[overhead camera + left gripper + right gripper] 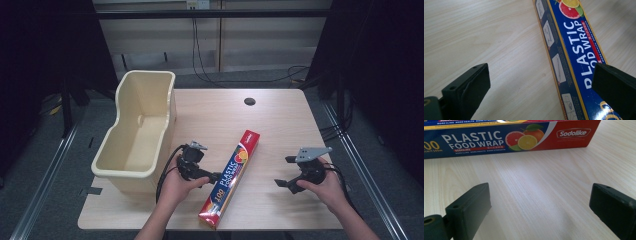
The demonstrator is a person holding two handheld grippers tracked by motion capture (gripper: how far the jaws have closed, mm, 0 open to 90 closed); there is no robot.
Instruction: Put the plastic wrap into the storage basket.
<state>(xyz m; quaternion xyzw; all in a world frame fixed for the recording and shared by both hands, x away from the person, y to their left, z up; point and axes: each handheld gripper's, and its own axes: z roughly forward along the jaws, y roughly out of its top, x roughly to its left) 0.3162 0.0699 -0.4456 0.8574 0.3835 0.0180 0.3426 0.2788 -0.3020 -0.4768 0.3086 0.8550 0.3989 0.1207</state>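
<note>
A long box of plastic food wrap, red and blue with fruit pictures, lies slanted on the wooden table between the two hands. My left gripper is just to the box's left and stands open. In the left gripper view one jaw hovers over the box and the other over bare wood, with the left gripper gripping nothing. My right gripper is open a short way right of the box. In the right gripper view the box lies across the top, beyond the open right gripper.
A tall cream plastic bin stands on the table's left side and overhangs its left edge. A dark round cable hole sits near the far edge. Cables lie on the floor behind the table.
</note>
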